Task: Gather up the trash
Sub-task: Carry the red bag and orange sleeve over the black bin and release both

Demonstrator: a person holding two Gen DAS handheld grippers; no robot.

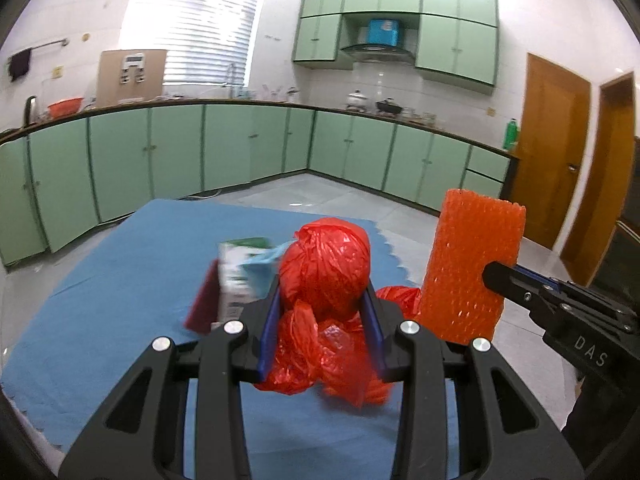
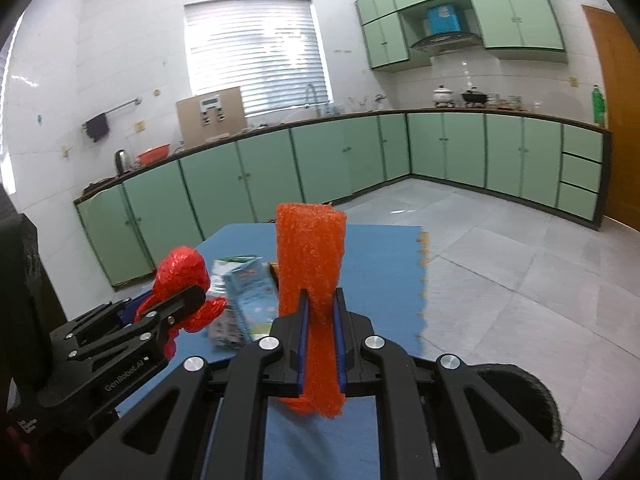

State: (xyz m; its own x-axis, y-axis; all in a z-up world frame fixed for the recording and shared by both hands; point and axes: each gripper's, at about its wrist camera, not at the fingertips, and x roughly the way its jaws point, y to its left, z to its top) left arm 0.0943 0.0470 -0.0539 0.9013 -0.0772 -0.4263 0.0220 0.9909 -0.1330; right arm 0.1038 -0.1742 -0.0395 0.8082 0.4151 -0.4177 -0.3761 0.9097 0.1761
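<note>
My left gripper (image 1: pixel 322 296) is shut on a crumpled red plastic bag (image 1: pixel 325 264), held above the blue mat (image 1: pixel 100 312). The bag also shows in the right wrist view (image 2: pixel 182 272), clamped in the left gripper (image 2: pixel 192 296). My right gripper (image 2: pixel 320 312) is shut on an orange foam net sleeve (image 2: pixel 310 256), held upright. In the left wrist view the sleeve (image 1: pixel 468 264) stands to the right of the bag, with the right gripper (image 1: pixel 496 276) on its side. A milk carton (image 1: pixel 244 272) stands on the mat behind the bag, also seen in the right wrist view (image 2: pixel 248 296).
A dark red flat object (image 1: pixel 202 304) leans by the carton. The blue mat (image 2: pixel 380 280) ends at a wavy right edge over grey floor tiles (image 2: pixel 500 280). Green kitchen cabinets (image 1: pixel 160 152) line the far walls. Brown doors (image 1: pixel 552 160) stand at the right.
</note>
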